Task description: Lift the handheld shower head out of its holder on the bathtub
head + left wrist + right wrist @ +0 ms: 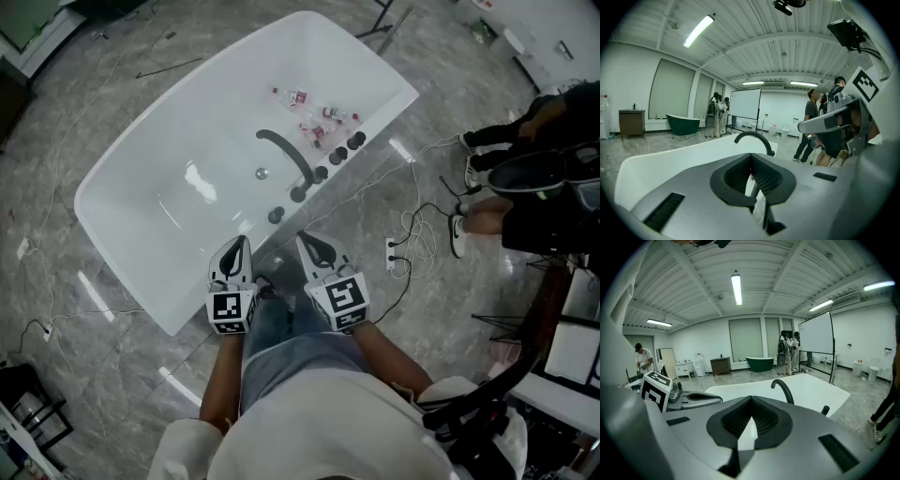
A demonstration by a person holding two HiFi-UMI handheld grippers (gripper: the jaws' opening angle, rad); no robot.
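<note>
Both grippers are closed on nothing. The left gripper [751, 157] shows its ribbed pads meeting at the tip with only the white tub visible behind them, and the right gripper [751, 401] looks the same in its own view. From the head view they sit side by side in front of the person, just outside the near rim of the bathtub [122, 178] and touching nothing on it. They point slightly downward toward the row of dark fittings [339, 155] that runs along that rim beside the curved spout [286, 155]. The shower head should be one of those fittings, seated upright in its holder on the rim, but the pictures are too small to tell which one. A short dark stub [826, 410] stands to the right of the spout in the right gripper view and may be it. A few small items [314, 117] lie inside the tub near the far end of the row. As I judge it, the task has not begun. Nothing on the rim looks lifted or disturbed, and neither gripper is near enough to take hold. What remains is everything: reaching over the rim, opening one gripper around the shower head, closing on it, and drawing it up out of the holder.
</note>
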